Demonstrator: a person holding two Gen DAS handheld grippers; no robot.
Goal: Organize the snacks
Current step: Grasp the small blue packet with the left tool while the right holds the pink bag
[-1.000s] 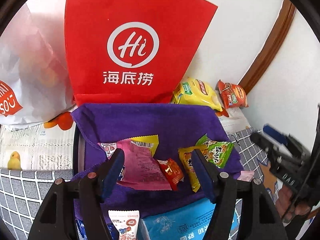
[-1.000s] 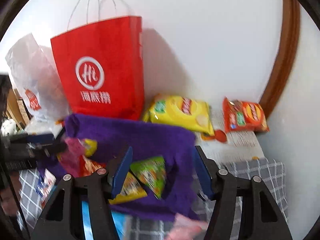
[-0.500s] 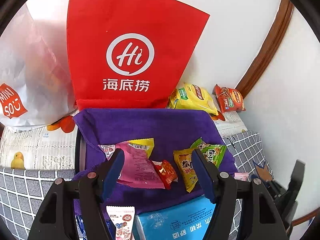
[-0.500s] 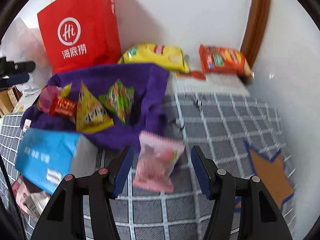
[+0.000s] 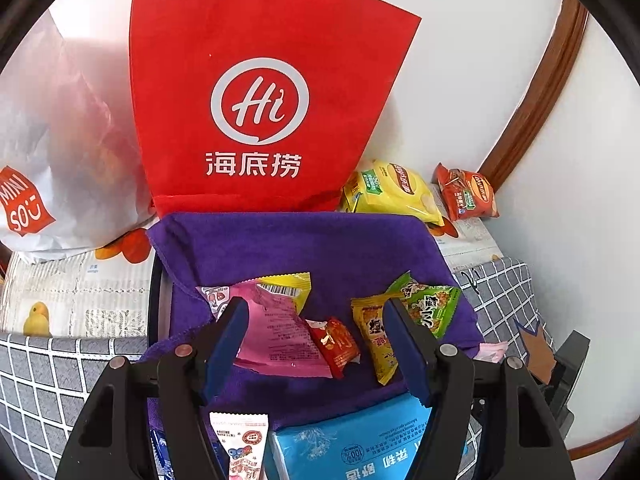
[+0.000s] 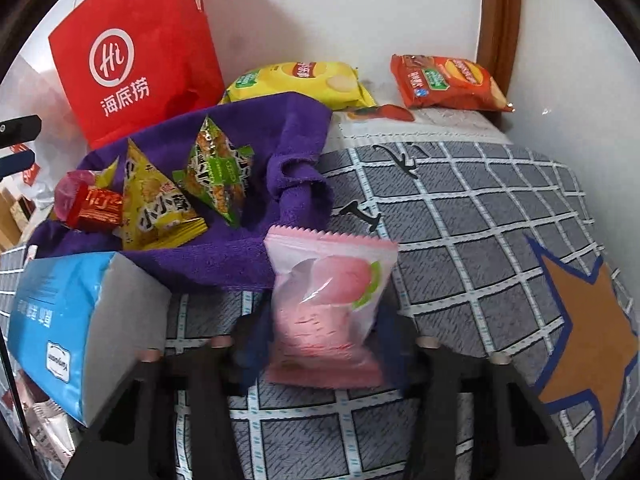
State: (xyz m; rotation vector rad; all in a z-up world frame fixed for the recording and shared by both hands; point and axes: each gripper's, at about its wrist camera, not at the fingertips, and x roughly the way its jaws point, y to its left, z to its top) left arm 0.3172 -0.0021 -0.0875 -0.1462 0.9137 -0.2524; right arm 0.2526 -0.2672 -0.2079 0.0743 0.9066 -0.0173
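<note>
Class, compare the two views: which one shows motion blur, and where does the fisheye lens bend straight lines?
Right wrist view: the pink peach packet and the fingers are smeared by motion. Left wrist view: sharp, but the brown door frame bows into a curve.

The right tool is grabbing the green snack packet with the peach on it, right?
Not quite. The packet with the peach on it is pink, not green, as the right wrist view shows. The right tool is indeed closing on it, just beside the purple cloth.

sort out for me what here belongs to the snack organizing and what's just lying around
Job:
- pink peach packet between right gripper fingers
- purple towel
- green packet, yellow packet, small red packet, pink packet on it

Lying about:
- red bag
- blue tissue pack
- white plastic bag
</note>
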